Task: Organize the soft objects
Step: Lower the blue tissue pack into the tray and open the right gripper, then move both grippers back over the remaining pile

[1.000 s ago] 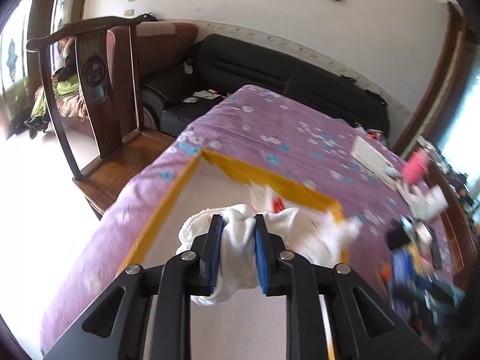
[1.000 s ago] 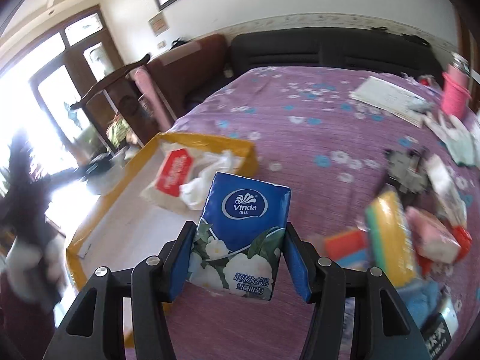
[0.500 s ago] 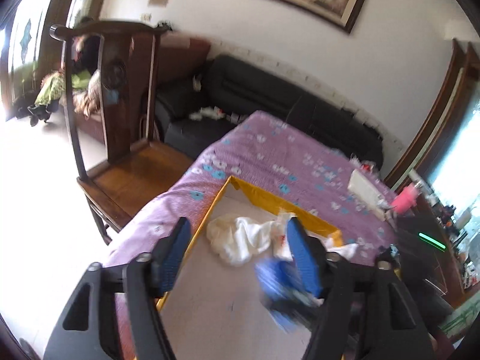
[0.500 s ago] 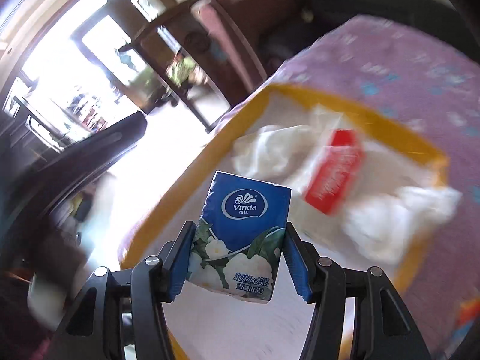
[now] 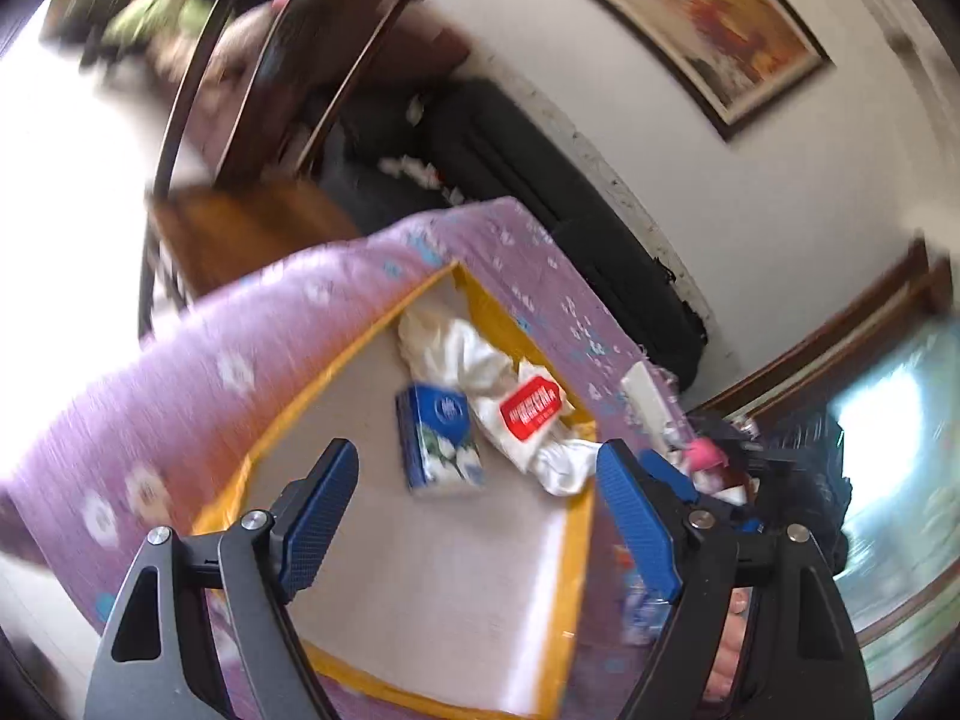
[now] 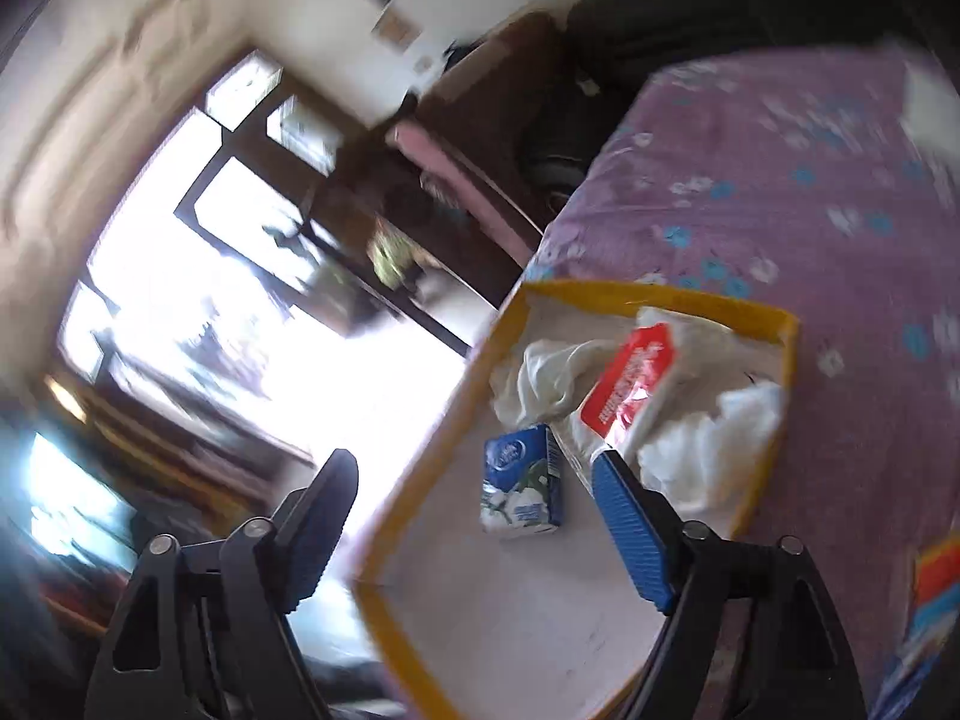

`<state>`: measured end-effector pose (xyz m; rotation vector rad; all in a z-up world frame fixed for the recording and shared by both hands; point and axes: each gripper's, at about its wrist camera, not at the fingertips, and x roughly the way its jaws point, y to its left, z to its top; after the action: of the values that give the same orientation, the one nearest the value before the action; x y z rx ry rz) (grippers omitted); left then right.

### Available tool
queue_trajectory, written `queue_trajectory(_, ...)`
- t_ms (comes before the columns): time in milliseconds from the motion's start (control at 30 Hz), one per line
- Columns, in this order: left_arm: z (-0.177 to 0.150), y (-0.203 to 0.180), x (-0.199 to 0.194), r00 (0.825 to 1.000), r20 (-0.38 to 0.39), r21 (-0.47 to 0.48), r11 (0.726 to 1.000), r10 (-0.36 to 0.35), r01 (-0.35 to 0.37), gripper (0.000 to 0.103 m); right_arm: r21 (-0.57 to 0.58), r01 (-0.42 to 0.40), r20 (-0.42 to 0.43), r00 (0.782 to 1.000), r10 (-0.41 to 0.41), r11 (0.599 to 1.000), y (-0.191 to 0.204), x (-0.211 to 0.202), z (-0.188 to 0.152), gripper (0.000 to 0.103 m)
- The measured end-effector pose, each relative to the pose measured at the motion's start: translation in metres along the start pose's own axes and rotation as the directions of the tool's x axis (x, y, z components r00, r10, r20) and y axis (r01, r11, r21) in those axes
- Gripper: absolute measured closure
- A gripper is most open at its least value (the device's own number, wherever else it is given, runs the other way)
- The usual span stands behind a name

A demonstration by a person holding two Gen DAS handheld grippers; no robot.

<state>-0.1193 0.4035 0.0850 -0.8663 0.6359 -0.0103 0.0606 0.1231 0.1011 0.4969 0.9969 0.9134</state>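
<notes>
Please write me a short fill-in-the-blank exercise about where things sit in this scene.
1. The blue Vinda tissue pack lies inside the shallow ____-rimmed cardboard tray.
2. The tray rests on a ____ floral cloth.
3. The left gripper and right gripper are both ____.
4. The crumpled white cloth lies ____ the tray.

Answers: yellow; purple; open; inside

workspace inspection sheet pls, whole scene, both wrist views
surface: purple floral cloth over the table
job's things: blue tissue pack, white cloth and red-label packet lie in the yellow-rimmed tray
clutter: blurred items beyond the tray's far side, including something pink
grippers: left gripper and right gripper both open, holding nothing
cables: nothing seen
surroundings: black sofa, wooden chair, framed painting, bright doorway
</notes>
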Motion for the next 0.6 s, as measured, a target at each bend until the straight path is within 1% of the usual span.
queue_trajectory(33,-0.002,0.001,-0.001,1.0,-0.008,-0.025,1.0,-0.016,0.016,0.022,0.063,-0.048,0.012,0.999,0.048,0.997,-0.013,-0.015,0.003,0.017)
queue_trajectory(67,-0.007,-0.005,-0.002,1.0,-0.009,-0.027,0.999,-0.023,0.023,0.022,0.092,-0.065,0.026,0.998,0.063,0.994,-0.02,-0.026,0.004,0.017)
queue_trajectory(100,-0.011,-0.008,-0.005,1.0,-0.007,-0.023,0.999,-0.025,0.025,0.022,0.11,-0.07,0.047,0.997,0.065,0.992,-0.028,-0.042,0.004,0.017)
queue_trajectory(200,-0.022,-0.026,-0.007,1.0,-0.009,0.006,1.0,-0.021,0.021,0.022,0.115,-0.051,0.101,0.994,0.039,0.992,-0.045,-0.079,-0.006,0.016)
queue_trajectory(300,-0.034,-0.045,-0.004,0.999,-0.027,0.033,0.999,-0.019,0.02,0.022,0.14,-0.059,0.11,0.993,0.044,0.988,-0.059,-0.097,-0.021,0.015)
queue_trajectory(467,-0.054,-0.077,0.008,0.998,-0.065,0.115,0.993,-0.012,0.019,0.022,0.182,-0.06,0.123,0.992,0.038,0.981,-0.088,-0.122,-0.045,0.015)
queue_trajectory(600,-0.067,-0.091,0.022,0.995,-0.104,0.145,0.989,-0.007,0.022,0.022,0.226,-0.062,0.129,0.991,0.033,0.972,-0.114,-0.137,-0.051,0.015)
